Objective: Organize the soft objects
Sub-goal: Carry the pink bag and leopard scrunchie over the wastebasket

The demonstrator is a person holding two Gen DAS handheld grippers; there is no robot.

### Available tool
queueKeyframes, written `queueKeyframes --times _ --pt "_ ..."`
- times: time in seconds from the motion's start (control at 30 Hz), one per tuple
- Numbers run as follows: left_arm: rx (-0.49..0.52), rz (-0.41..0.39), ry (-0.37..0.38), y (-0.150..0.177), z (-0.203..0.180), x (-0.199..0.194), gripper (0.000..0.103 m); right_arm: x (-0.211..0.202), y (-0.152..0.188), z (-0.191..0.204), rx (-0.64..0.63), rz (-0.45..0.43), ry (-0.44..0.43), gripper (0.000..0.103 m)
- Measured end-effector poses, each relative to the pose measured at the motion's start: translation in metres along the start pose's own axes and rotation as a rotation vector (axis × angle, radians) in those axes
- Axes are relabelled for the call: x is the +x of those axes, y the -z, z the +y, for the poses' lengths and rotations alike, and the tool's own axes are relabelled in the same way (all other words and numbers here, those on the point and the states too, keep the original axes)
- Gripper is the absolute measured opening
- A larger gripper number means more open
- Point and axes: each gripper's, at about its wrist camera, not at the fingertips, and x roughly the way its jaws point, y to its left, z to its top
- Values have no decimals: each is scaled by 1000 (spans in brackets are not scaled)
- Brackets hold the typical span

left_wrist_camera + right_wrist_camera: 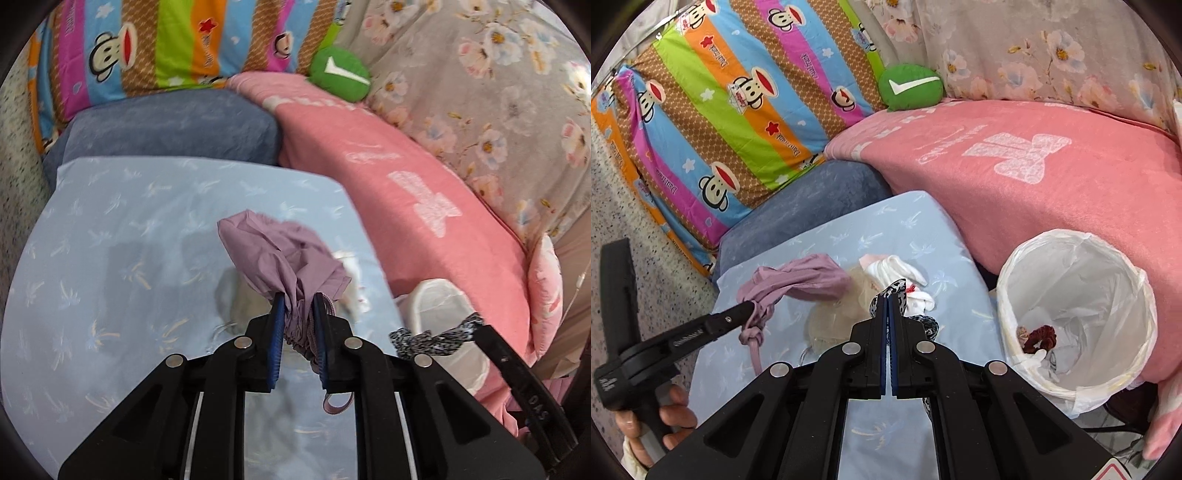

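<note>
Left wrist view showed the left gripper [298, 314] clamping bunched mauve fabric [280, 254]; the right gripper [887, 306] pinched tight on a black-and-white patterned cloth strip [899, 291].

A lined bin [1078, 314] stands right of the cushion [849, 424], where small garments [901, 277] lie.

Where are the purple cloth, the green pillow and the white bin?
purple cloth [280, 251]: left wrist view, bunched middle.
green pillow [910, 86]: right wrist view, front face by the tick.
white bin [1012, 284]: right wrist view, left rim.
</note>
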Motion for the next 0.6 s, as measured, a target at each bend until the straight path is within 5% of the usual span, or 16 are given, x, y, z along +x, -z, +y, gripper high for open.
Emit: queueKeyframes --times 0.6 --pt "322 54 210 18 -173 33 15 -60 -12 -113 163 -113 185 1"
